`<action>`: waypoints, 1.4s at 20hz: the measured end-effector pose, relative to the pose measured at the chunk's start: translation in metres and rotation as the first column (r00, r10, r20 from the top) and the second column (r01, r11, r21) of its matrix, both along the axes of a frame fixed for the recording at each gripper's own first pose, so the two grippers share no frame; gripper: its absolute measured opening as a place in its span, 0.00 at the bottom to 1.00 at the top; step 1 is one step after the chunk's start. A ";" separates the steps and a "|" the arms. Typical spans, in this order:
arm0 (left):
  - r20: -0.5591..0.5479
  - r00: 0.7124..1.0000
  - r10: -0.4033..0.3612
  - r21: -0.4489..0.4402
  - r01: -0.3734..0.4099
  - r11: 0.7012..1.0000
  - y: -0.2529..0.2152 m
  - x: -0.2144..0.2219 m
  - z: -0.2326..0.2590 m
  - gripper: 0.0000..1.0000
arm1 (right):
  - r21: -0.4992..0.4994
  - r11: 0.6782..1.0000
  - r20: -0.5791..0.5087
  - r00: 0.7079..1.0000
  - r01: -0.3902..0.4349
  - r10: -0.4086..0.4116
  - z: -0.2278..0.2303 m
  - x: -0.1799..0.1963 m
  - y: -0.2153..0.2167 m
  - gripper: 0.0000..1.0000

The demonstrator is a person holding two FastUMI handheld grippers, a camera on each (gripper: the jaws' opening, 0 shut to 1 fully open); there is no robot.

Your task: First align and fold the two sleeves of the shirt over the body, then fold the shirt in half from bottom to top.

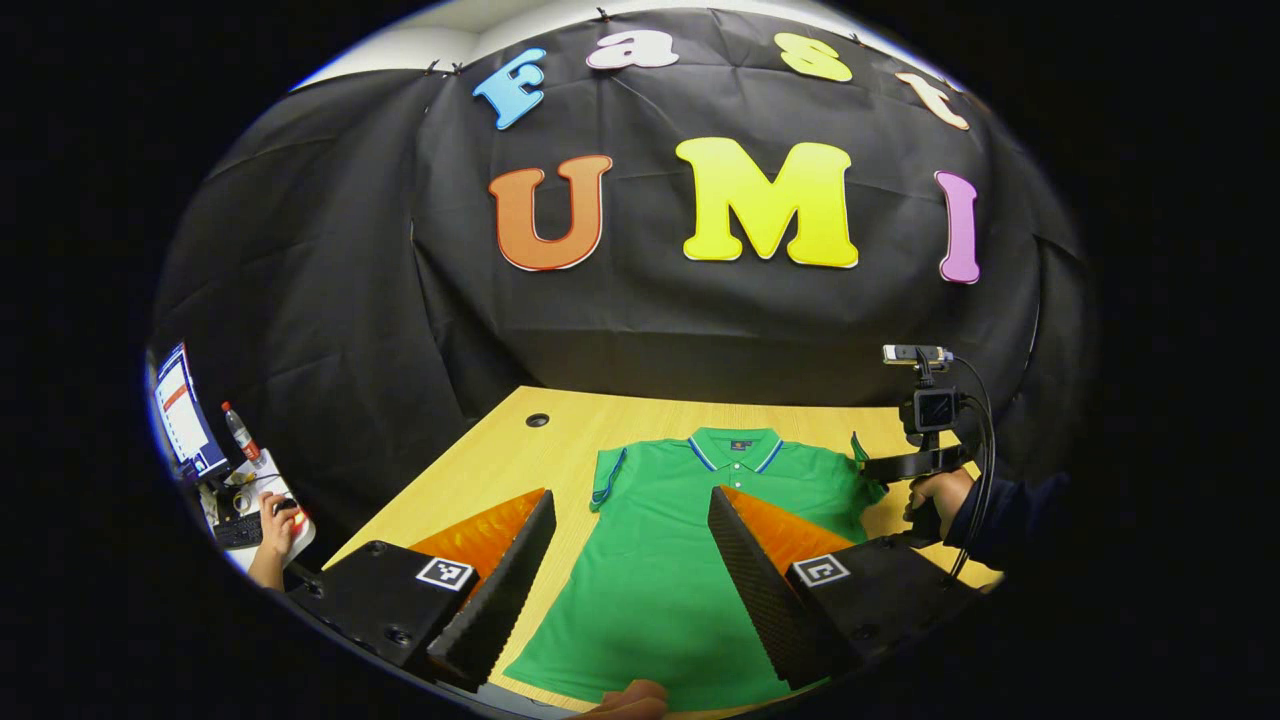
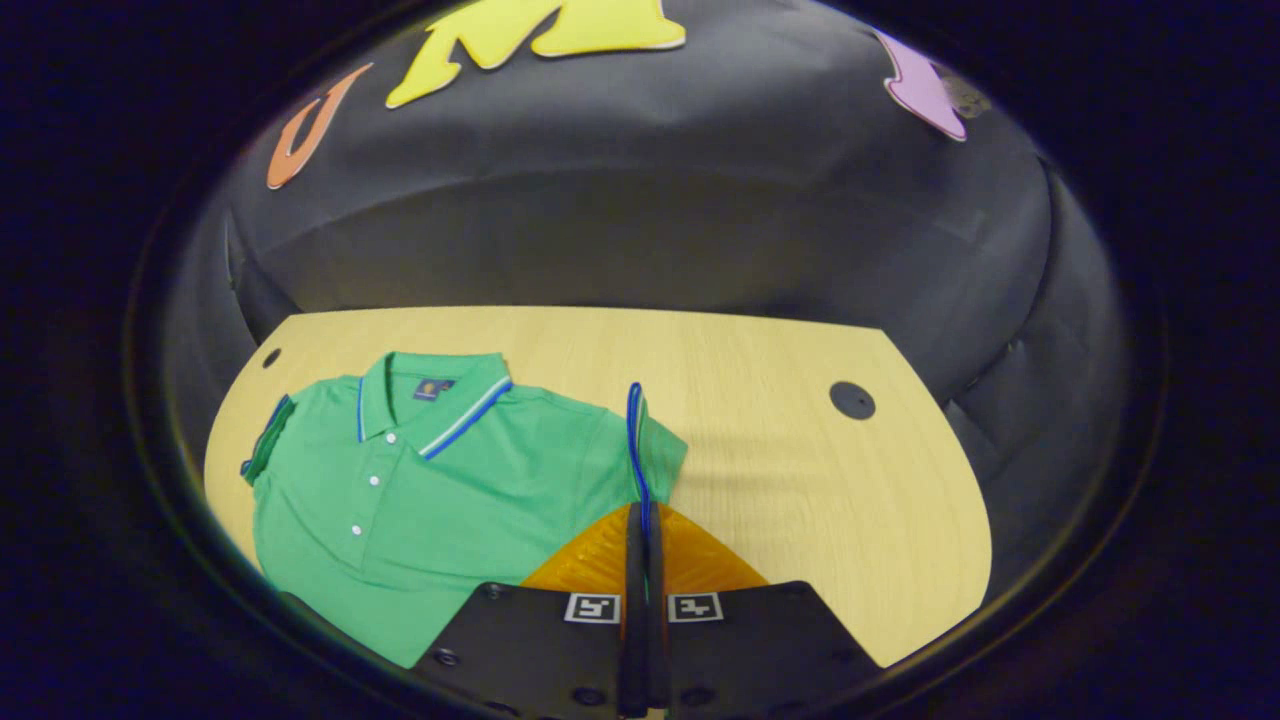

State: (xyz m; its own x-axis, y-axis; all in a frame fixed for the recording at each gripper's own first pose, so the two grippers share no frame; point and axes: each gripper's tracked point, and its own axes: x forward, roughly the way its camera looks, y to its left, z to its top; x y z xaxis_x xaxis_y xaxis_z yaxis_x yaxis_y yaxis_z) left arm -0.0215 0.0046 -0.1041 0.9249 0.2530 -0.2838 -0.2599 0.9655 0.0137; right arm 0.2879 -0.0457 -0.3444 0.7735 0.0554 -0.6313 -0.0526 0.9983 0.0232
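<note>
left gripper view: a green polo shirt [image 1: 690, 540] lies flat on the pale wooden surface [image 1: 480, 460], in the lower centre of the frame, collar [image 1: 738, 446] toward the black booth wall and hem toward the bottom edge. the left claw [image 1: 630, 570] hangs above the shirt's body with its two fingers spread wide, gripping nothing; green cloth shows in the gap between them. one short sleeve [image 1: 608, 476] lies flat at centre left. at the right of the frame a hand [image 1: 938, 493] in a dark sleeve holds the right claw [image 1: 890, 465] just beside the shirt's other sleeve; whether it touches the cloth cannot be told from here. a round hole [image 1: 537, 420] marks the surface at upper left of the wood. at the far left edge, off the surface, are a screen [image 1: 185, 415], a bottle [image 1: 240, 432] and another hand on a keyboard [image 1: 262, 522].

right gripper view: the shirt [image 2: 420, 500] fills the lower left of the frame, its white buttons [image 2: 365, 500] running down from the collar [image 2: 440, 400]. the right claw [image 2: 637, 560], at bottom centre, has its fingers pressed together on the blue-trimmed cuff [image 2: 634, 440] of the near sleeve, which stands up on edge above the fingertips. the far sleeve [image 2: 268, 440] lies flat at the left edge. bare surface [image 2: 800, 480] spreads to the right, with a dark round cap [image 2: 852, 400] at centre right.
</note>
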 end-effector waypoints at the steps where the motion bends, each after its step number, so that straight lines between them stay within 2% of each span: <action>1: 0.004 1.000 0.003 0.000 -0.003 1.000 0.002 -0.001 0.002 1.00 | -0.007 1.000 0.019 0.999 -0.029 0.029 0.007 0.000 0.011 0.02; 4: 0.013 1.000 0.016 -0.003 -0.016 1.000 0.008 -0.007 0.003 0.99 | -0.019 0.991 0.048 0.990 -0.135 0.136 0.017 -0.008 0.048 0.03; 7: 0.015 0.999 0.040 -0.011 -0.039 0.999 0.019 -0.016 0.001 0.99 | -0.023 0.981 0.053 0.980 -0.192 0.193 0.016 -0.016 0.078 0.02; 11: 0.007 0.996 0.084 -0.021 -0.084 0.996 0.036 -0.030 -0.004 0.99 | -0.014 0.973 0.013 0.973 -0.231 0.231 -0.004 -0.030 0.108 0.00; 17: -0.002 0.991 0.134 -0.021 -0.134 0.991 0.067 -0.044 -0.010 0.99 | 0.009 0.972 -0.052 0.971 -0.233 0.233 -0.029 -0.049 0.124 0.06; 19: 0.002 0.991 0.136 -0.027 -0.136 0.990 0.072 -0.044 -0.008 0.99 | 0.028 0.976 -0.066 0.974 -0.216 0.217 -0.027 -0.055 0.123 0.17; 20: 0.006 0.991 0.132 -0.030 -0.132 0.991 0.076 -0.043 -0.009 1.00 | 0.029 0.978 -0.057 0.977 -0.206 0.207 -0.021 -0.056 0.119 0.27; 21: 0.010 0.993 0.119 -0.021 -0.119 0.993 0.079 -0.040 -0.007 0.99 | 0.040 0.980 -0.046 0.979 -0.196 0.198 -0.014 -0.059 0.117 0.21; 23: 0.026 0.995 0.101 0.029 -0.101 0.994 0.092 -0.029 -0.004 0.99 | 0.060 0.984 -0.026 0.985 -0.167 0.169 0.004 -0.069 0.108 0.33; 26: 0.029 0.999 0.035 0.027 -0.035 0.999 0.097 -0.004 -0.008 1.00 | 0.083 0.986 0.039 0.990 -0.141 0.138 0.044 -0.090 0.091 0.78; 28: 0.026 0.999 -0.017 0.018 0.017 1.000 0.097 0.015 -0.011 0.99 | 0.085 0.990 0.084 0.991 -0.115 0.108 0.070 -0.106 0.075 0.82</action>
